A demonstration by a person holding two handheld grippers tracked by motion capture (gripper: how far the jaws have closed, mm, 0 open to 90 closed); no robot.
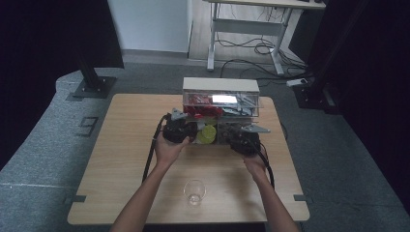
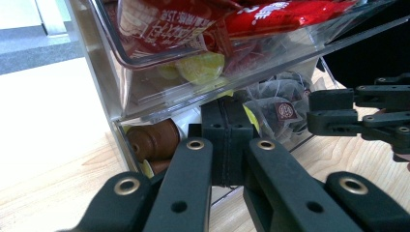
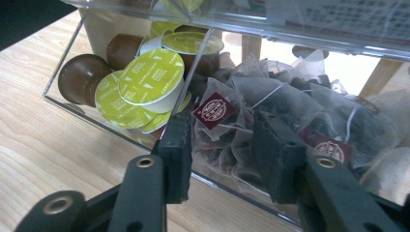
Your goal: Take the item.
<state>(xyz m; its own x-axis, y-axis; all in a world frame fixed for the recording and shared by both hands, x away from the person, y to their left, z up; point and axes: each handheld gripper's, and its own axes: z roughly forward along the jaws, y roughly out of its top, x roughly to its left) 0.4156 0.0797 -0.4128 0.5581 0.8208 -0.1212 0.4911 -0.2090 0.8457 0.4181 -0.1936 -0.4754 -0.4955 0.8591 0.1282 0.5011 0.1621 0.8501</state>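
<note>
Two grippers work the clear drawer box (image 1: 220, 86) at the table's twelve o'clock: left gripper (image 2: 225, 145) pressed shut, right gripper (image 3: 222, 145) spread around a soft, light, tearable tea bag (image 3: 222, 118), best pinched mid-pouch.

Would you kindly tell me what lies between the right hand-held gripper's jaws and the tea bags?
The drawer's clear front wall lies before the tea bags, in the right gripper view.

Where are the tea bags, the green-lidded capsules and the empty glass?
tea bags (image 3: 290, 104), right gripper view, mesh of one bag
green-lidded capsules (image 3: 151, 76), right gripper view, a foil lid
empty glass (image 1: 194, 192), high view, its bowl
</note>
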